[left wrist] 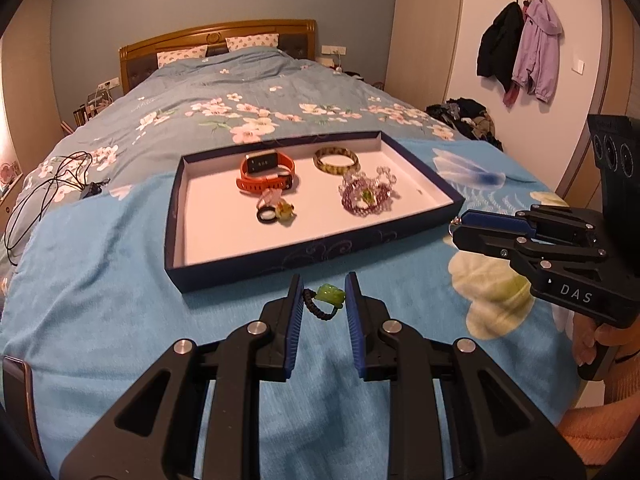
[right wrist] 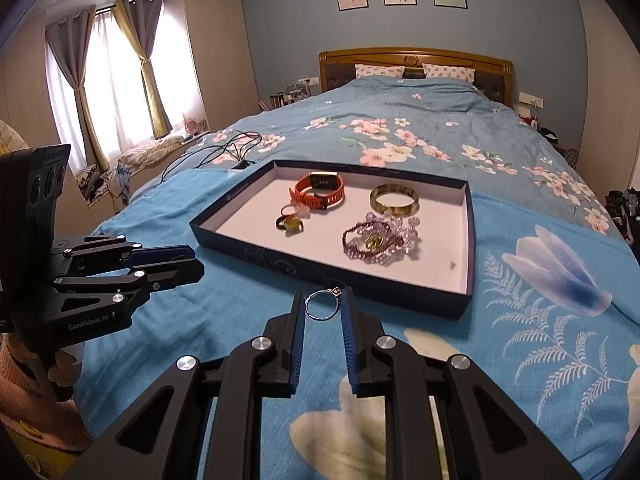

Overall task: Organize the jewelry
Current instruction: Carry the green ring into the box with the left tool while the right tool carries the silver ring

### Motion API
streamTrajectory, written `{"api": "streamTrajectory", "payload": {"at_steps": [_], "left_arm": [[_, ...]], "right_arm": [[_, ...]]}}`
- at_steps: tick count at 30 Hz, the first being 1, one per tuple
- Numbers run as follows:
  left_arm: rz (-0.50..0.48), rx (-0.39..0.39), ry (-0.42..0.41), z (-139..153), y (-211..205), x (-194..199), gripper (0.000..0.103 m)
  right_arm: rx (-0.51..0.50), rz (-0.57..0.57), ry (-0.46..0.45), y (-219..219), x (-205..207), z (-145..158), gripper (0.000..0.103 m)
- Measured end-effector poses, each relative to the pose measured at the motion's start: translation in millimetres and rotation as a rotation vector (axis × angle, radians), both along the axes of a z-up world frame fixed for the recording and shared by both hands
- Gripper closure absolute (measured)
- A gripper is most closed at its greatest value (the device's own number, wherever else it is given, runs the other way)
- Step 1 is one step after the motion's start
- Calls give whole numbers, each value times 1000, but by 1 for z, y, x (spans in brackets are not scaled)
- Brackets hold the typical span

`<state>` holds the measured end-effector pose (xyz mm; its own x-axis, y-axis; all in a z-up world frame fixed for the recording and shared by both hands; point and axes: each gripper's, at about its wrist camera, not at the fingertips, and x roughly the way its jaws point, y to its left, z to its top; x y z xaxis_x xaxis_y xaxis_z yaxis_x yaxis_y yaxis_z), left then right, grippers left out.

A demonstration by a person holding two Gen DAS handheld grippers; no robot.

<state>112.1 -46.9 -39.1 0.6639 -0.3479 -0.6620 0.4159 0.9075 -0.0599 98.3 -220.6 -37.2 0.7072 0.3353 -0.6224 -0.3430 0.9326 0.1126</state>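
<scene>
Tray (left wrist: 176,216) on bed already holds watch (left wrist: 266,174), bangle (left wrist: 336,160), bead bracelets (left wrist: 366,194), small rings (left wrist: 276,212). Left claw (left wrist: 322,300) clamps green-stone ring (left wrist: 329,295), right claw (right wrist: 323,307) clamps silver ring (right wrist: 322,306); both just short of tray, still to drop.

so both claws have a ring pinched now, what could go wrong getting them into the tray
The silver ring is held only by its thin edges at the tips of the right claw, so it could twist out and drop onto the bedspread. The green ring in the left claw might land on the rings already in the tray.
</scene>
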Motion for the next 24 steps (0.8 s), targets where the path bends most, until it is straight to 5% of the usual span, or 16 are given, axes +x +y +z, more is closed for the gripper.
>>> {"api": "streamTrajectory", "payload": {"at_steps": [24], "left_arm": [[19, -19, -63, 23, -5, 14, 82]], "right_arm": [[35, -4, -48, -3, 19, 15, 87]]}}
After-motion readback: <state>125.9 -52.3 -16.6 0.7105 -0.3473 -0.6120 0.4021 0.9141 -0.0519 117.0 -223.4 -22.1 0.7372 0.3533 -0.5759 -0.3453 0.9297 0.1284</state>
